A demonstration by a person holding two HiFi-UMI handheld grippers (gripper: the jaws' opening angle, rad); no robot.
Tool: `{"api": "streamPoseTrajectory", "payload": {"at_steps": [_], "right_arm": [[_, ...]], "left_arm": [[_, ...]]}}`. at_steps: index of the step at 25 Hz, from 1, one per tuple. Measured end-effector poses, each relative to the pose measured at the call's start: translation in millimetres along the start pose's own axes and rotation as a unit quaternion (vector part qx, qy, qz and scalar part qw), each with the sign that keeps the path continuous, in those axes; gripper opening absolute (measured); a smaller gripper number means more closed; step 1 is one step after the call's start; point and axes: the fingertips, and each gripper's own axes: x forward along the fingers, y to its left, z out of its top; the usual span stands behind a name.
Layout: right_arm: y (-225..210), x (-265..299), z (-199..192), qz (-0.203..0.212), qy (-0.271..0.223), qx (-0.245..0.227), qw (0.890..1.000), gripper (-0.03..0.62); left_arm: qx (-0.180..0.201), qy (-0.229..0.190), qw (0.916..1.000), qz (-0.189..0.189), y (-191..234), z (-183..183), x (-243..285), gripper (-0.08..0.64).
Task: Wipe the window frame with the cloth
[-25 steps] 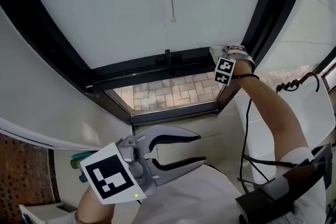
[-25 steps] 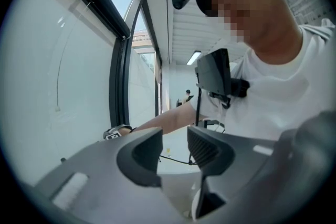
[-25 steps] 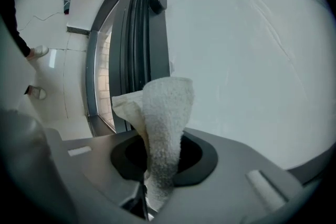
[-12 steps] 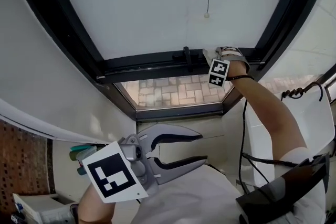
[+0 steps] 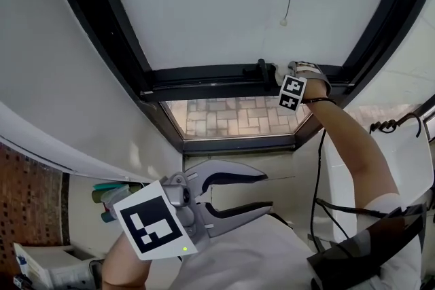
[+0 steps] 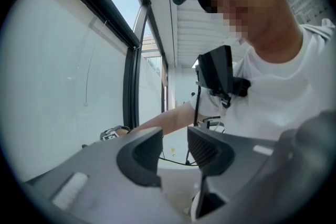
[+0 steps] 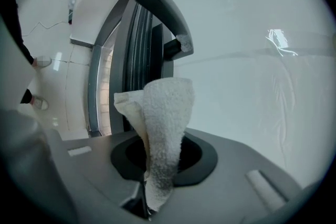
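Right gripper view: my right gripper [image 7: 157, 162] clamped tight on white terry cloth [image 7: 163, 118], folded wad standing up between jaws, close before black metal window frame [image 7: 140, 55]. Head view: cloth at frame's lower rail, just beside small black handle [image 5: 261, 68]. My left gripper [image 6: 176, 152] low by my chest, jaws apart, nothing between them.

right claw [image 5: 285, 73] slides the cloth [image 7: 164, 118] leftward along the window frame [image 5: 204, 83], closer to the handle [image 5: 261, 68], now just beside it
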Motion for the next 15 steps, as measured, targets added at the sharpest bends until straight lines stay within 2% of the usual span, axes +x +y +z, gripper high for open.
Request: {"api": "streamPoseTrajectory", "payload": {"at_steps": [4,8,11,15], "right_arm": [[-14,-13,-9,-0.006,0.007,0.019,1.0,0.067],[-51,-46,-3,-0.037,0.001,0.034,0.999,0.067],[-81,-77,22,-0.065,-0.022,0.037,0.997,0.067],[-97,-105,76,-0.079,-0.058,0.02,0.995,0.067]], "left_arm": [[0.003,-0.009,1.0,-0.001,-2,0,-15,0.166],[0.01,-0.019,0.9997,-0.009,-4,1,-25,0.166],[0.016,-0.021,0.9996,-0.014,-7,1,-33,0.166],[0.02,-0.026,0.9994,-0.011,-10,2,-46,0.166]]}}
